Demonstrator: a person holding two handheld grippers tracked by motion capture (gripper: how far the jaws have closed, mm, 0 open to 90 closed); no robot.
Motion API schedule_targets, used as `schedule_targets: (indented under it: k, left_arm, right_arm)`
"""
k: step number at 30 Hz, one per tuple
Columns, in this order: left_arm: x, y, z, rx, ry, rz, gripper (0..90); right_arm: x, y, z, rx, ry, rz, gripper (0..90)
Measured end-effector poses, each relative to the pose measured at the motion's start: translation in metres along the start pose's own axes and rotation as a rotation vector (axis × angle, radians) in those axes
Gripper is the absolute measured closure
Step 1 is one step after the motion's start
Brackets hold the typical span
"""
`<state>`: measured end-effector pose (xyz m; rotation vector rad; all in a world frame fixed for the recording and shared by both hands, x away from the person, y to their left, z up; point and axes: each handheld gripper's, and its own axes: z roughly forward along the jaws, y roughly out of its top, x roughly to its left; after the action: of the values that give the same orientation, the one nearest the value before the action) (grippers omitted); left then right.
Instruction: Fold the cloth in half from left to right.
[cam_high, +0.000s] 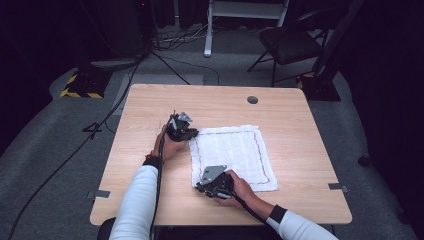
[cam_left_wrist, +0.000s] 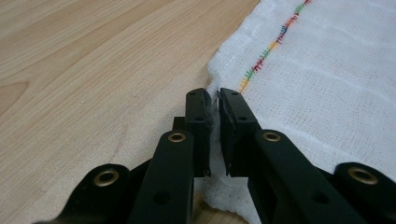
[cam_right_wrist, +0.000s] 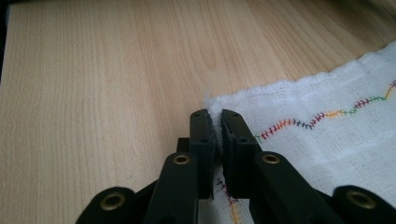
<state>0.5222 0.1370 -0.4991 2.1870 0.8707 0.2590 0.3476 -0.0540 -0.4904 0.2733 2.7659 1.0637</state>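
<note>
A white gauze cloth (cam_high: 232, 156) with a multicoloured stitched border lies flat on the wooden table (cam_high: 145, 107). My left gripper (cam_high: 186, 134) sits at the cloth's far left corner, held by the left hand. In the left gripper view the jaws are closed on the cloth's edge (cam_left_wrist: 214, 100), a thin fold pinched between them. My right gripper (cam_high: 204, 186) sits at the near left corner. In the right gripper view its jaws pinch the corner of the cloth (cam_right_wrist: 215, 116) beside the stitched line (cam_right_wrist: 303, 122).
A round dark hole (cam_high: 252, 99) marks the table's far side. Beyond the table stand a black chair (cam_high: 290, 42), a white frame (cam_high: 240, 15) and floor cables (cam_high: 165, 55). Bare wood lies left of the cloth.
</note>
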Motion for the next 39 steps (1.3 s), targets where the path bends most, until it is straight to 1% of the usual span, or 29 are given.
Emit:
schedule_targets:
  k: [5, 6, 8, 9, 11, 13, 14, 17, 19, 20, 21, 22, 23, 25, 26, 28, 29, 31, 33, 34, 35, 36, 38, 39]
  left_arm:
    - [0.0, -0.001, -0.005, 0.023, 0.016, 0.019, 83.8]
    - [0.001, -0.002, -0.007, 0.03, 0.015, 0.028, 84.0]
    - [0.003, -0.004, -0.012, 0.044, 0.029, 0.052, 84.4]
    - [0.005, -0.005, -0.014, 0.048, 0.033, 0.053, 84.4]
    - [0.009, -0.008, -0.02, 0.047, 0.039, 0.042, 84.5]
    - [0.011, -0.01, -0.026, 0.053, 0.049, 0.046, 84.4]
    - [0.012, -0.01, -0.029, 0.05, 0.052, 0.043, 84.3]
    - [0.014, -0.01, -0.039, 0.019, 0.07, 0.03, 84.4]
    - [0.013, -0.009, -0.045, -0.003, 0.082, 0.017, 84.5]
    - [0.012, -0.009, -0.047, -0.02, 0.078, 0.01, 84.5]
    - [0.011, -0.008, -0.048, -0.038, 0.071, -0.005, 84.5]
    - [0.01, -0.006, -0.048, -0.041, 0.069, -0.006, 84.6]
    - [0.008, -0.005, -0.049, -0.046, 0.067, 0.001, 84.6]
    - [0.003, 0.0, -0.048, -0.066, 0.065, -0.003, 84.6]
    - [0.002, 0.004, -0.047, -0.075, 0.056, -0.003, 84.7]
    - [-0.003, 0.011, -0.044, -0.078, 0.07, 0.011, 84.8]
    - [-0.006, 0.015, -0.042, -0.085, 0.067, 0.009, 84.8]
    - [-0.01, 0.021, -0.038, -0.088, 0.06, 0.02, 85.0]
    - [-0.014, 0.026, -0.034, -0.098, 0.055, 0.02, 85.0]
    - [-0.016, 0.028, -0.032, -0.101, 0.058, 0.015, 85.0]
    - [-0.018, 0.031, -0.031, -0.105, 0.071, 0.024, 85.0]
    - [-0.02, 0.034, -0.03, -0.113, 0.08, 0.02, 85.0]
    - [-0.023, 0.038, -0.027, -0.139, 0.085, 0.008, 85.0]
    - [-0.023, 0.038, -0.027, -0.139, 0.085, 0.008, 85.0]
  right_arm:
    - [0.001, 0.002, 0.0, 0.002, 0.005, -0.014, 85.9]
    - [0.001, 0.002, 0.0, 0.002, 0.006, -0.015, 86.1]
    - [0.001, 0.004, -0.001, -0.003, 0.015, -0.01, 86.3]
    - [0.002, 0.006, -0.002, -0.008, 0.013, -0.015, 86.3]
    - [0.003, 0.01, -0.004, -0.026, 0.012, -0.024, 86.3]
    - [0.003, 0.013, -0.007, -0.046, 0.017, -0.034, 86.3]
    - [0.003, 0.015, -0.007, -0.054, 0.018, -0.047, 86.3]
    - [0.005, 0.018, -0.006, -0.064, 0.012, -0.051, 86.5]
    - [0.005, 0.019, -0.007, -0.069, -0.001, -0.053, 86.5]
    - [0.005, 0.019, -0.008, -0.074, -0.007, -0.058, 86.5]
    - [0.005, 0.02, -0.012, -0.078, -0.013, -0.06, 86.5]
    - [0.004, 0.02, -0.016, -0.089, -0.021, -0.055, 86.5]
    - [0.002, 0.021, -0.02, -0.102, -0.027, -0.05, 86.5]
    - [0.0, 0.02, -0.029, -0.122, -0.044, -0.038, 86.5]
    - [-0.001, 0.018, -0.034, -0.128, -0.05, -0.034, 86.5]
    - [-0.004, 0.014, -0.043, -0.136, -0.065, -0.023, 86.6]
    - [-0.005, 0.012, -0.048, -0.141, -0.07, -0.015, 86.6]
    - [-0.008, 0.007, -0.057, -0.145, -0.08, -0.003, 86.6]
    - [-0.011, 0.002, -0.065, -0.154, -0.094, 0.012, 86.7]
    - [-0.013, 0.0, -0.069, -0.159, -0.1, 0.021, 86.7]
    - [-0.015, -0.003, -0.073, -0.162, -0.106, 0.03, 86.7]
    - [-0.017, -0.005, -0.076, -0.163, -0.113, 0.034, 86.7]
    - [-0.02, -0.01, -0.082, -0.166, -0.127, 0.048, 86.7]
    - [-0.021, -0.012, -0.085, -0.165, -0.134, 0.053, 86.7]
